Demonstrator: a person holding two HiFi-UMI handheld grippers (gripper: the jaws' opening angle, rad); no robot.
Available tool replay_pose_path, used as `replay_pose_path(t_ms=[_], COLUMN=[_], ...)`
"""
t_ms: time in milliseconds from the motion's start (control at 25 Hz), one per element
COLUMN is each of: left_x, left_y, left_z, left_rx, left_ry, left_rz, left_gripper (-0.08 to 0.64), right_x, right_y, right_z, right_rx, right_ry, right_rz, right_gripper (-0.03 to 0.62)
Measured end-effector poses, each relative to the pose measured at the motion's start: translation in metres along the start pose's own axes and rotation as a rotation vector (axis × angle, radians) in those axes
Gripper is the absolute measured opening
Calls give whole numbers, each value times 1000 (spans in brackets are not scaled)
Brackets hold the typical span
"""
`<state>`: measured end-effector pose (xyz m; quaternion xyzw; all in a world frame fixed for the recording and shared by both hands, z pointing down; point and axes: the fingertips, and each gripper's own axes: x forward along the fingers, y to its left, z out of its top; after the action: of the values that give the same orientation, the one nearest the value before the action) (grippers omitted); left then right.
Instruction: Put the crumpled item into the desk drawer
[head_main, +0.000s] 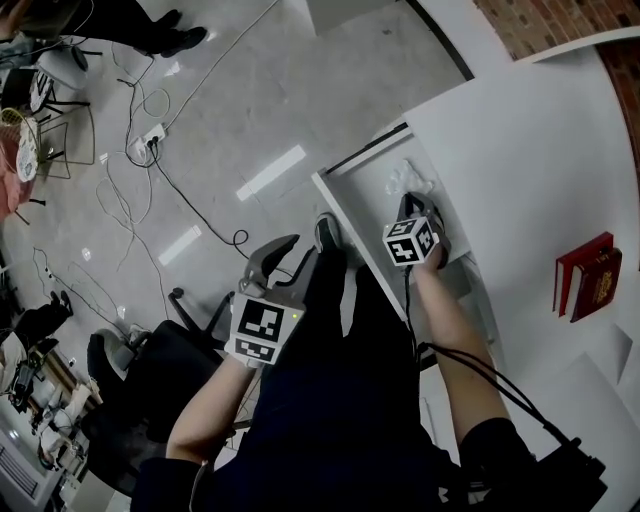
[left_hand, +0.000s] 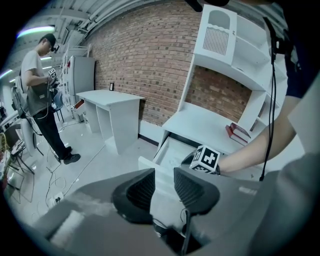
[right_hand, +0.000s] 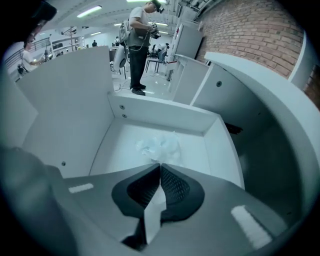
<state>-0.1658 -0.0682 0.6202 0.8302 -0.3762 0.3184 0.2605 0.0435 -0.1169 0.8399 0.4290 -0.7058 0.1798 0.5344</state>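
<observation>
Right gripper (right_hand: 160, 167): it points down into the open drawer. Its two jaws are pressed almost together, with a strip of white paper pinched between them.
Crumpled paper (right_hand: 160, 146): a white ball of paper at the tips of the right gripper. It is low inside the drawer, near the back wall. I cannot tell if it rests on the bottom.
Drawer (head_main: 345, 200): white and pulled out from the desk. Only the paper and the right gripper are in it.
Left gripper (left_hand: 164, 182): its jaws stand apart and there is nothing between them. It is over the person's lap, well away from the drawer, and points toward the drawer front.
Desk (head_main: 520, 150): white, with a bare top above the drawer.
Red books (head_main: 588, 275): they lie on the desk top, off to the side of the drawer.
Floor (head_main: 250, 110): grey and shiny, with cables (head_main: 150, 140) lying across it.
Standing person (left_hand: 40, 90): far across the room, next to another white desk.
</observation>
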Motion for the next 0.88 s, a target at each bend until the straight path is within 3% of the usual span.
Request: replay_pose_path(t_ms=[880], left_x=[-6], left_y=[0], left_z=[-4], left_rx=[-12], left_ry=[-16], left_rz=[-9], left_gripper=[126], right_x=[0], right_y=[14], right_z=[-1], right_rx=[-10], right_ry=[-1], right_rz=[26], right_gripper=[58])
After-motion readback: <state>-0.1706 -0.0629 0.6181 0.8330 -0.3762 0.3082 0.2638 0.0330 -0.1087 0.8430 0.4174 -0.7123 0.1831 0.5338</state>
